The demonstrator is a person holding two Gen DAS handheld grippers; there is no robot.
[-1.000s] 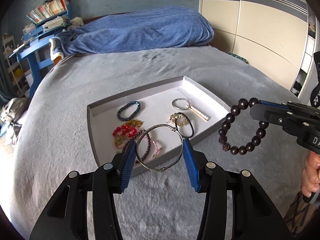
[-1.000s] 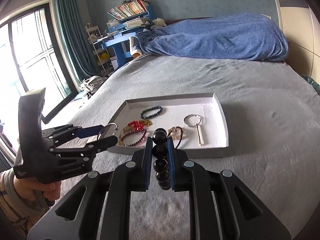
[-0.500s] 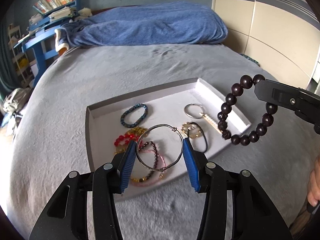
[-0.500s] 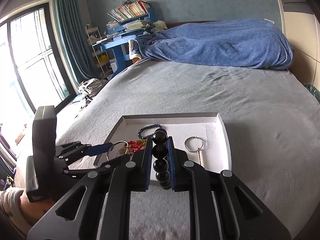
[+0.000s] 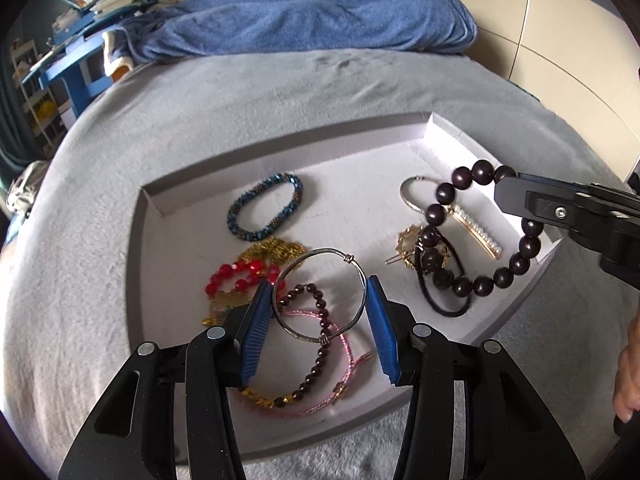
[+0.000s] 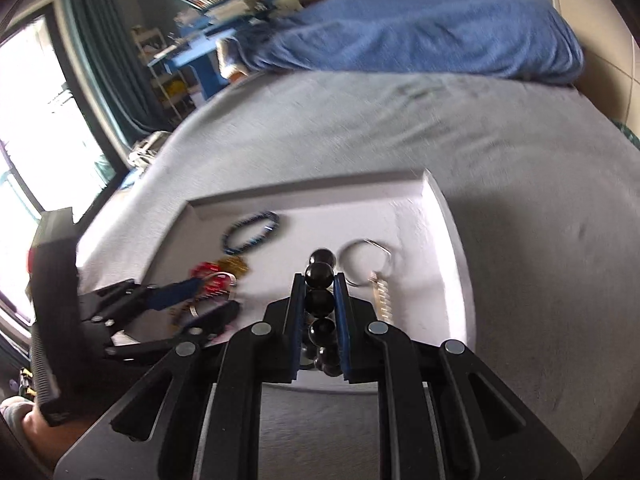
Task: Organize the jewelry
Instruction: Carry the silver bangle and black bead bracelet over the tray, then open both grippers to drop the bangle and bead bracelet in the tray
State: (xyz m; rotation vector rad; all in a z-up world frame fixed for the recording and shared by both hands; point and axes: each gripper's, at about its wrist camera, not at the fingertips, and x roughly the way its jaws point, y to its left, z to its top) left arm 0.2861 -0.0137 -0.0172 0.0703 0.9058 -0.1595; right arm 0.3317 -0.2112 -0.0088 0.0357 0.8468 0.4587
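Observation:
A white tray (image 5: pixel 352 148) lies on the grey bed and holds several pieces of jewelry. My left gripper (image 5: pixel 320 300) is shut on a thin silver bangle (image 5: pixel 348 258) and holds it over the tray's near left part, above a dark red bead bracelet (image 5: pixel 316 368) and a pink cord (image 5: pixel 348 350). My right gripper (image 6: pixel 318 300) is shut on a large dark bead bracelet (image 6: pixel 319 276), which hangs over the tray's right side in the left wrist view (image 5: pixel 480 284). The tray (image 6: pixel 440 216) also shows in the right wrist view.
In the tray lie a blue bead bracelet (image 5: pixel 264 208), red beads (image 5: pixel 240 274), a gold chain (image 5: pixel 276 248), a key ring with a pearl bar (image 5: pixel 476 232) and a black hair tie (image 5: pixel 444 304). A blue blanket (image 5: pixel 312 12) lies at the bed's far end.
Both grippers have moved forward and lower over the tray, each still holding its piece. The bead bracelet now hangs over the tray's right side.

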